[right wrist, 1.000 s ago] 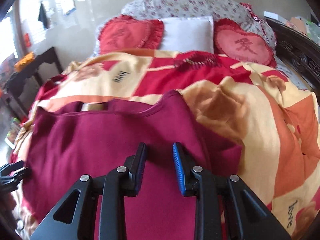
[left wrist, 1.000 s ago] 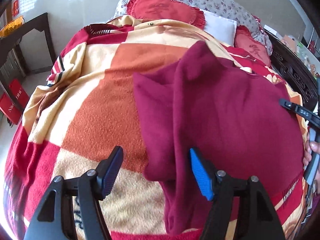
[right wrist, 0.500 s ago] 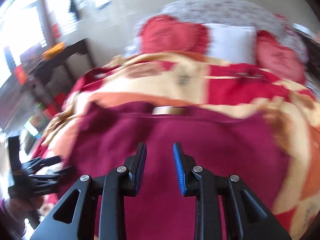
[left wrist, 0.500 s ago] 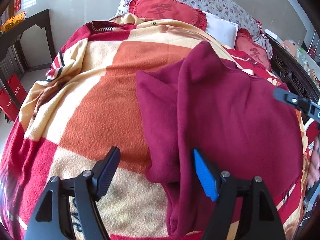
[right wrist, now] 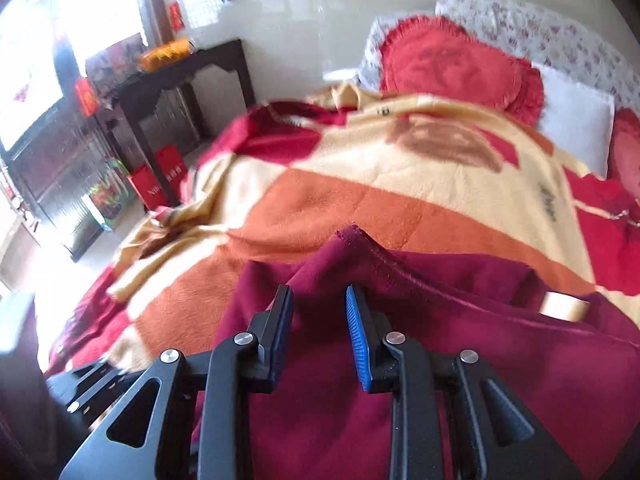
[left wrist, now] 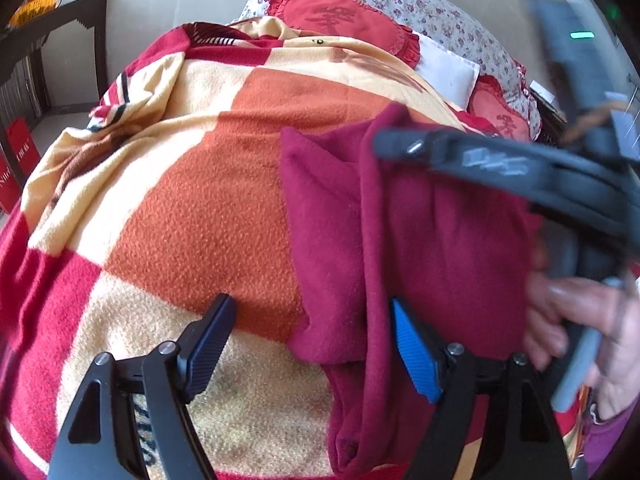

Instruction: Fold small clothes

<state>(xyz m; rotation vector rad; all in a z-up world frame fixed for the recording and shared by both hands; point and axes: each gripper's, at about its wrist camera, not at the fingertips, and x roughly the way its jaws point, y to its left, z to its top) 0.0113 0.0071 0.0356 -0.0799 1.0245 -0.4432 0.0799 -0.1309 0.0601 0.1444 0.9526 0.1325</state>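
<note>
maroon fleece garment (left wrist: 432, 240) folded on fuzzy checked blanket (left wrist: 192, 216) | left gripper (left wrist: 316, 344) fingers wide, empty; right gripper (right wrist: 318, 320) fingers narrowly apart, empty

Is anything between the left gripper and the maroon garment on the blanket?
Nothing visible. The left gripper is open right at the garment edge. The right gripper crosses above the cloth farther back, not between them.

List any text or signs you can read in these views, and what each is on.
Chinese character, stitched in darker red: on the red heart cushion; a second cushion bears one too.
"love", blurred, likely: on the blanket.
White lettering, cut off: on the red bag on the floor, unreadable.
Raised lettering on the right gripper: blurred.
None on the maroon garment.
</note>
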